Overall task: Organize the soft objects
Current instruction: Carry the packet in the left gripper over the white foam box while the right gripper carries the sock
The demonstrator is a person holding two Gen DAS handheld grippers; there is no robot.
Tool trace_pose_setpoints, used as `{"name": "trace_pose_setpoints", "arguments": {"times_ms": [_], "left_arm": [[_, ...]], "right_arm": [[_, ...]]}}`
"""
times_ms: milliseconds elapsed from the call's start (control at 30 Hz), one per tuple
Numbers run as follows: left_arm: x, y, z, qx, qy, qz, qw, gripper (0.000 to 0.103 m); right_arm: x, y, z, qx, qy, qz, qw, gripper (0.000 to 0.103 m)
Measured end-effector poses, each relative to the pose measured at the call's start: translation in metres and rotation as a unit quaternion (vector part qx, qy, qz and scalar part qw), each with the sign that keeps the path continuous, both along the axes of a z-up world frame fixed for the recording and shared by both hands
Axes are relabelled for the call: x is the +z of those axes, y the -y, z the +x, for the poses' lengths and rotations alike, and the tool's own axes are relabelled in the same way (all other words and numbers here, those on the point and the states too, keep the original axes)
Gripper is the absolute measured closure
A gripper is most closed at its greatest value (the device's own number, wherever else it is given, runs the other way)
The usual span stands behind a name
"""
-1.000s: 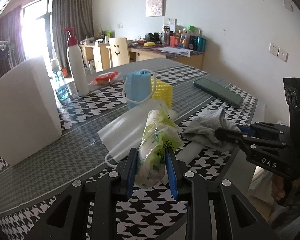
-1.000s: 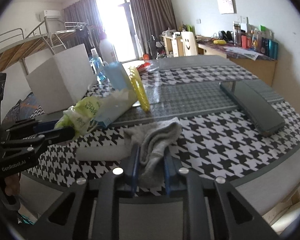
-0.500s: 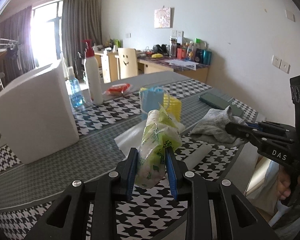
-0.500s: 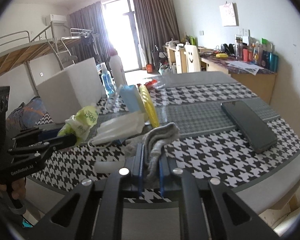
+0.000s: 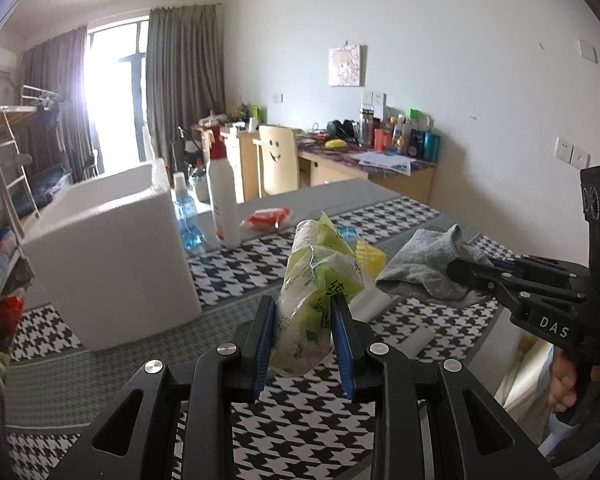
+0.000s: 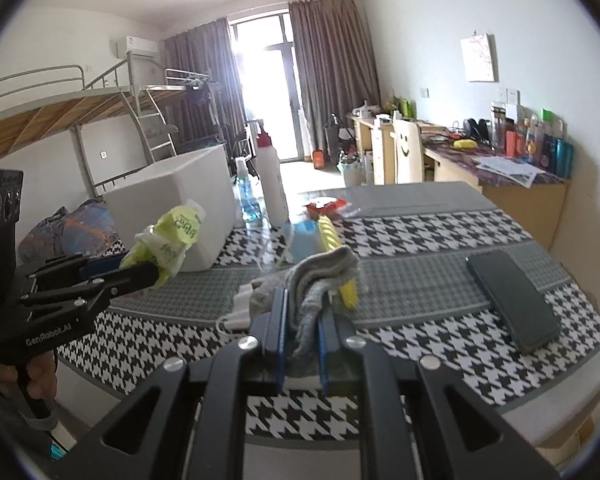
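My left gripper is shut on a green and white tissue pack, which stands up between the blue pads, lifted off the table. The right wrist view shows that same pack held in the air at the left, in front of the white foam box. My right gripper is shut on a grey cloth that drapes over its fingers. The left wrist view has the cloth hanging from the right gripper's tips, above the houndstooth table.
An open white foam box stands on the table's left. Behind it are a pump bottle, a blue spray bottle and a red packet. A blue pack, a yellow item, a white mask and a dark phone lie on the table.
Both grippers have risen from the table, the left carrying the tissue pack and the right carrying the grey cloth. The white mask stayed on the table.
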State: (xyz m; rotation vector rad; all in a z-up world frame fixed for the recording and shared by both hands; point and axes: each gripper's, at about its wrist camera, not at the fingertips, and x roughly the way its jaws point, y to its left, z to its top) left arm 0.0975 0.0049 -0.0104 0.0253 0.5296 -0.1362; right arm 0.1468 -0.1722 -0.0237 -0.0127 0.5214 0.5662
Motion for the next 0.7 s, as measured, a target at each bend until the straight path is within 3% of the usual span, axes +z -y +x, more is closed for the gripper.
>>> {"name": "trace_pose_setpoints", "arguments": {"times_ms": [700], "left_arm": [[0.036, -0.040, 0.017, 0.034, 0.030, -0.005, 0.9990, 0.073]], "right_arm": [[0.029, -0.037, 0.020, 0.030, 0.037, 0.001, 0.999, 0.087]]}}
